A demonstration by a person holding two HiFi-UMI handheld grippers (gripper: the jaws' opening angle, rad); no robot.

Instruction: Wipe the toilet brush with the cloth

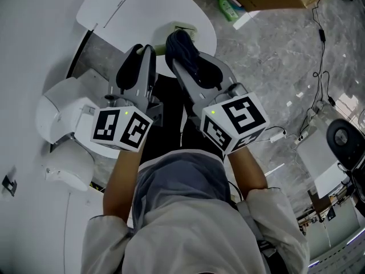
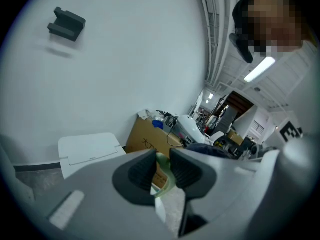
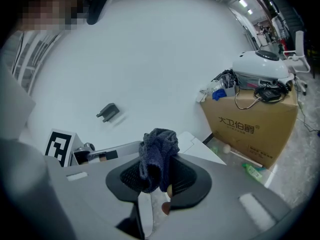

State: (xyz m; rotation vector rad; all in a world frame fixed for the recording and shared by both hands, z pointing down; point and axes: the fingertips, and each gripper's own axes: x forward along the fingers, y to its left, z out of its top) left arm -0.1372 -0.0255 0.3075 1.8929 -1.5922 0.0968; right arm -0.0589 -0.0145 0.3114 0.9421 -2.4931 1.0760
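My right gripper [image 1: 188, 56] [image 3: 157, 176] is shut on a dark blue cloth [image 1: 181, 45] [image 3: 157, 154], which bunches up above the jaws. My left gripper [image 1: 142, 53] [image 2: 161, 166] is held beside it, a little to the left, with its jaws almost together. A blurred pale green piece [image 2: 164, 176] sits in the narrow gap between them; I cannot tell what it is. No toilet brush is plainly visible in any view. Both grippers point towards the white wall.
A white toilet tank lid [image 1: 131, 7] [image 2: 87, 149] lies just ahead of the grippers. A cardboard box [image 3: 250, 129] [image 2: 147, 139] stands to the right, with a green bottle [image 3: 252, 171] [image 1: 228, 7] on the floor beside it. White fixtures [image 1: 60, 119] are at the left. Cables [image 1: 322, 67] trail at the right.
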